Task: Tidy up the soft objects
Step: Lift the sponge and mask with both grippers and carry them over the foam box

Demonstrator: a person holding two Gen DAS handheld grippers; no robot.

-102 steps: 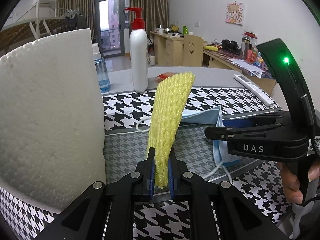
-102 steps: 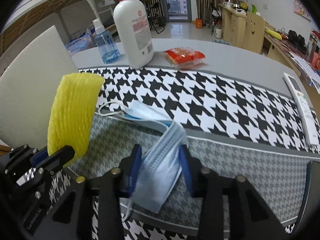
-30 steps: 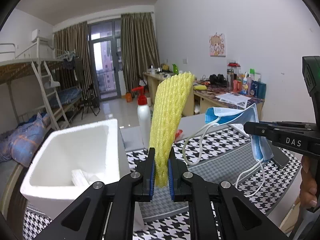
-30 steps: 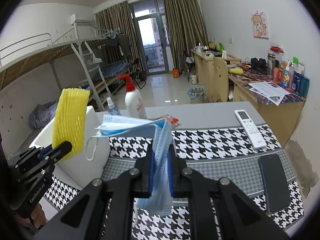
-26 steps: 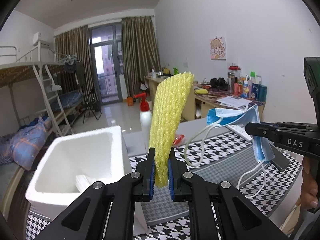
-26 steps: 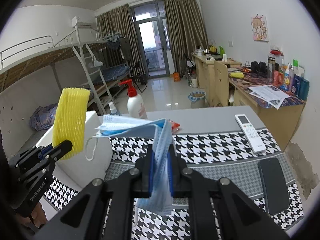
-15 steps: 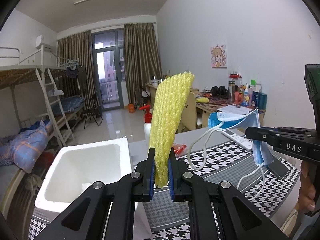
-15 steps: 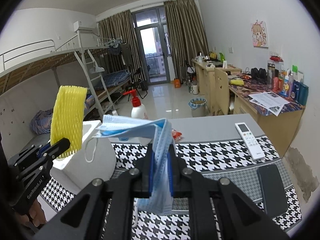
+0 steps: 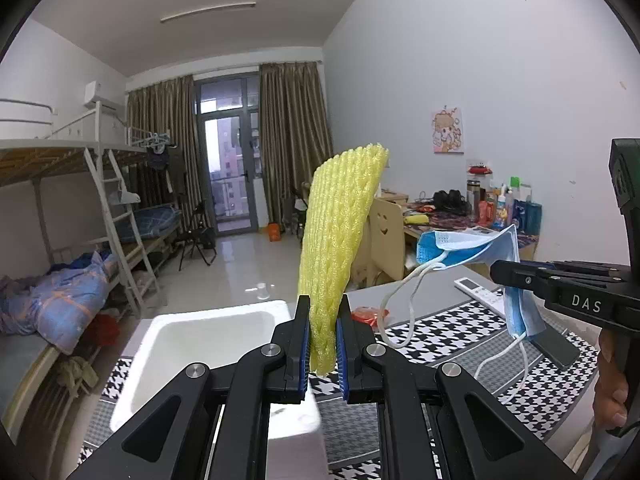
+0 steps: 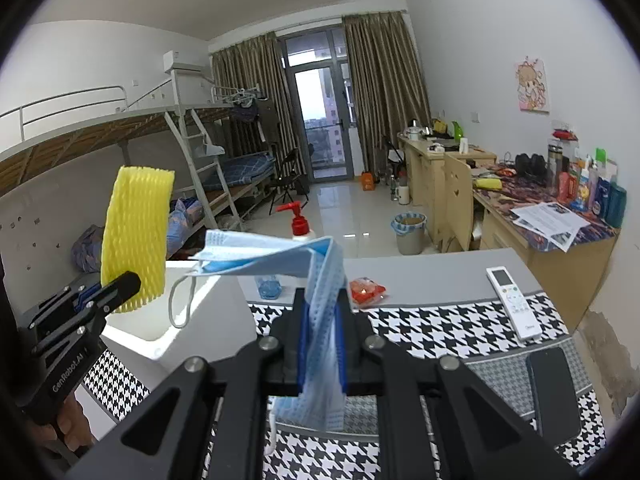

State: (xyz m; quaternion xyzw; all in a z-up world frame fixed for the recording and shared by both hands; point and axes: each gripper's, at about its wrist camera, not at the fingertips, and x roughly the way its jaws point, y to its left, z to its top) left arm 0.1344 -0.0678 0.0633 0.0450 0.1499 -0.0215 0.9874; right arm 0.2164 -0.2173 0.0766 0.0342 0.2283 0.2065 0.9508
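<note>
White foam box (image 9: 200, 344), contents unclear

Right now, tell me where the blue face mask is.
The blue face mask is pinched in the right tongs, held in the air above the houndstooth table mat, right of the white foam box.

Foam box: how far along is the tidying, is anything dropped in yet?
Both pickups look done: the left hand-held gripper clamps the yellow foam net, the right hand-held gripper clamps the blue face mask. Both hang above the table; neither is inside the white foam box yet.
</note>
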